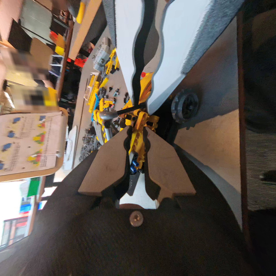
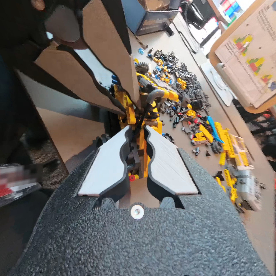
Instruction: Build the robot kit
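A yellow toy-brick vehicle model with black and blue pins is held between both grippers above the table. My left gripper, with tan fingers, is shut on a yellow beam of it. My right gripper, with white fingers and black pads, is shut on the model's other end. Each gripper faces the other: the right one comes in from the top of the left wrist view, the left one from the upper left of the right wrist view. A grey curved pipe on a black rod sticks out of the model. A grey wheel sits at its side.
Several loose black, yellow and blue pieces cover the beige table. A yellow and blue subassembly and a grey motor block lie to the right. A printed sheet on a board stands at the far edge. A dark box stands behind. Only a small space, under 4 cm, lies between the two pairs of fingers. From either gripper's tips it is about 35 cm to the grey motor block. Seen from the left wrist view as well.
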